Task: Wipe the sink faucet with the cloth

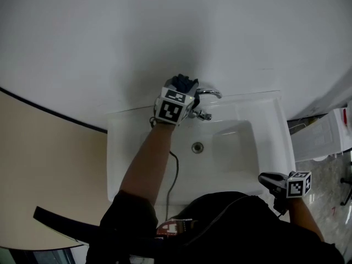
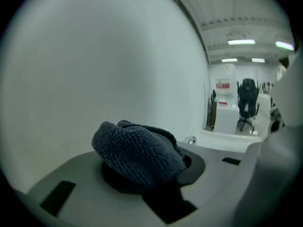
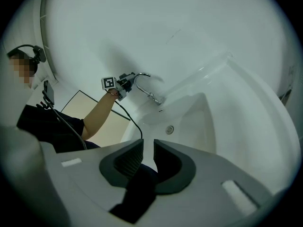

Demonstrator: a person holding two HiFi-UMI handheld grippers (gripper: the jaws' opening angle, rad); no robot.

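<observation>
Left gripper (image 1: 181,92) pinching a bunched dark-blue terry cloth (image 2: 139,152), held just left of the curved chrome faucet (image 1: 210,93), close to its base. Right gripper (image 3: 147,157) idle, jaws slightly apart with nothing between, well apart from the faucet at the far side of the white rectangular sink (image 1: 132,147). Looks mid-wipe: cloth at the faucet's back side, actual contact hidden. Spout arc and the small side handle below the faucet's neck probably left to do; impossible to tell how much is already clean.
</observation>
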